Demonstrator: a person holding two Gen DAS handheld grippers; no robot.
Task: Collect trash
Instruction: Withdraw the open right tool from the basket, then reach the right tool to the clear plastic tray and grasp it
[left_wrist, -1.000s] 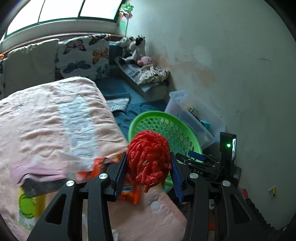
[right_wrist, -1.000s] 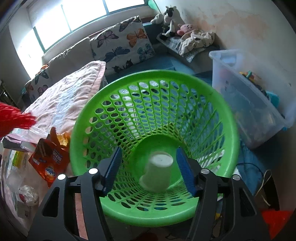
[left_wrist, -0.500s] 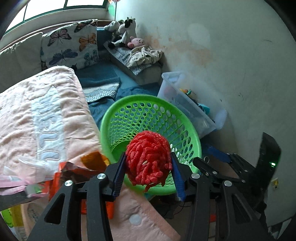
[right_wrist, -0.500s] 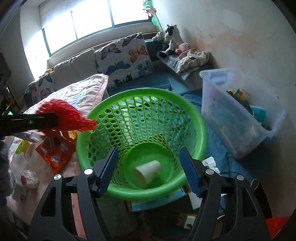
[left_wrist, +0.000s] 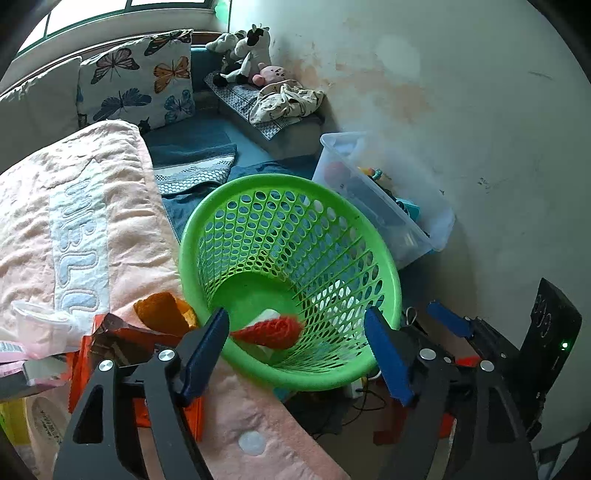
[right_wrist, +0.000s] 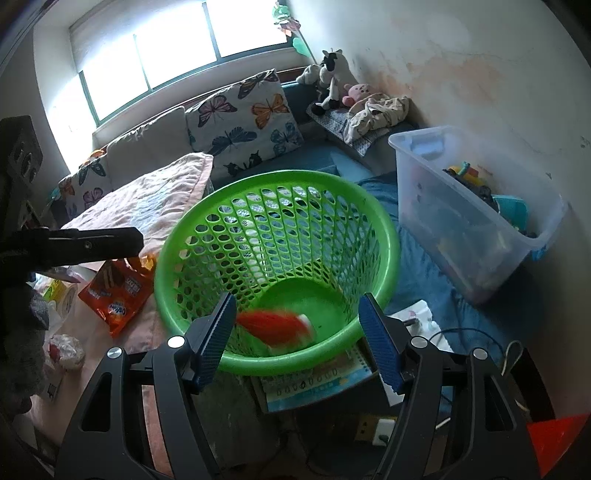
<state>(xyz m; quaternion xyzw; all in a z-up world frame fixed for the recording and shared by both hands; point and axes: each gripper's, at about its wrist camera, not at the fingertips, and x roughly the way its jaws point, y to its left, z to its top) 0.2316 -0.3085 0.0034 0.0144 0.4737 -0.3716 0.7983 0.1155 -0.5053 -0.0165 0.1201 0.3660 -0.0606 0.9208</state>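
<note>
My left tongs (left_wrist: 295, 343) are opening, nothing pressed between them; my right tongs (right_wrist: 297, 339) gape empty. The red mesh netting (left_wrist: 271, 331) lies blurred inside the green perforated plastic basket (left_wrist: 384, 258). An orange snack packet (right_wrist: 116, 295) on the pink towel-covered bed (left_wrist: 122, 221) and a clear plastic storage bin (right_wrist: 476, 236) flank the basket.

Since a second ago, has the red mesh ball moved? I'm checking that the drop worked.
Yes. The red mesh ball has left the opening left tool and dropped below the rim into the green basket, beside the white cup.
</note>
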